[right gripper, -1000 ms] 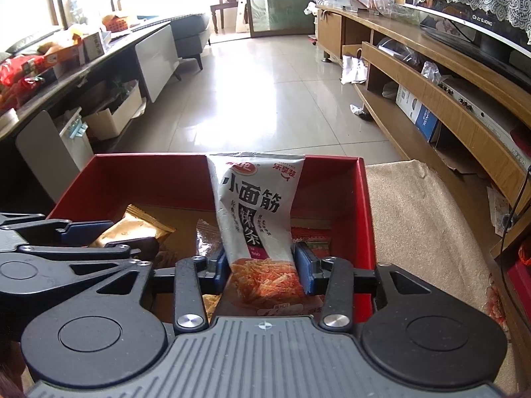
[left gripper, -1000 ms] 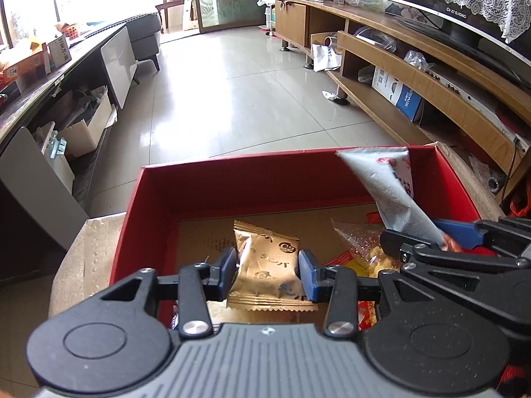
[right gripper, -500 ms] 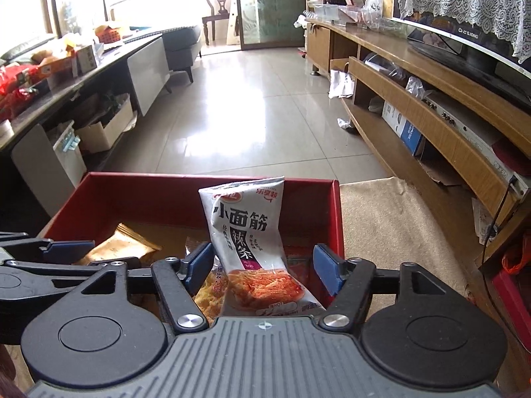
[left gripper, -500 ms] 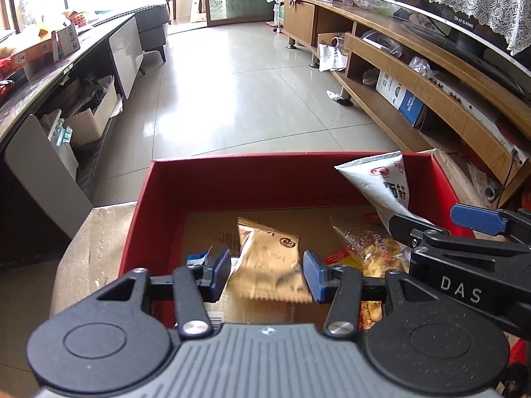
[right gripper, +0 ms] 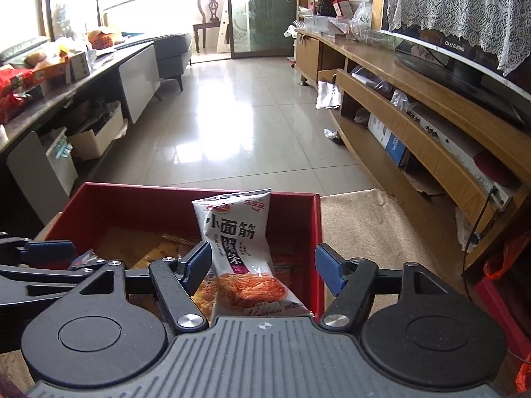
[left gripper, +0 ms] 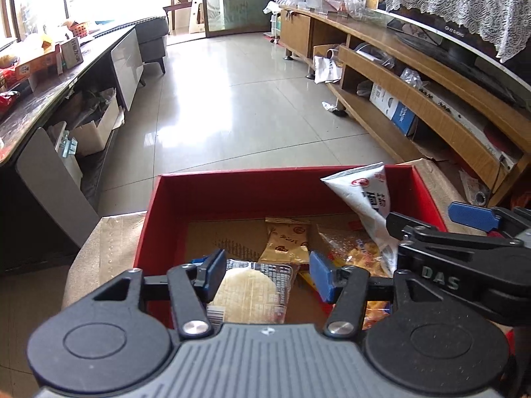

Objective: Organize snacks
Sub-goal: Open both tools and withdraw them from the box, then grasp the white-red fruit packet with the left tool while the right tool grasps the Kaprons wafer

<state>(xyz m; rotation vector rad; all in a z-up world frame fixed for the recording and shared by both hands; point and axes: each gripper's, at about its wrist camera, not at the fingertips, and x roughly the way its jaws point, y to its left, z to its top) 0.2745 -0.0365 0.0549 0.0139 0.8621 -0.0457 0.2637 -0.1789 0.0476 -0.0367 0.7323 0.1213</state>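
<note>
1. Snacks lie in a red box (left gripper: 232, 195) with a brown cardboard floor, seen from both wrist views; the box sits on a beige-covered surface (right gripper: 358, 219).
2. The left gripper (left gripper: 265, 273) hangs over the box's near left part with its blue-padded fingers (left gripper: 214, 273) spread apart, gripping nothing.
3. Between and below those fingers lies a clear packet holding a round rice cracker (left gripper: 247, 293), flat on the box floor.
4. Just beyond it lies a gold sachet (left gripper: 287, 243), and to its right a clear bag of yellow crisps (left gripper: 351, 248).
5. The right gripper (right gripper: 264, 265) is over the box's right side, its fingers (right gripper: 327, 267) wide open and clear of everything.
6. A white noodle-snack packet (right gripper: 237, 235) with Chinese lettering stands tilted between the right fingers without touching either pad; its top leans toward the far wall of the box, near the right corner.
7. In the left view the same packet rises at the box's right, beside the right gripper's black frame.
</note>
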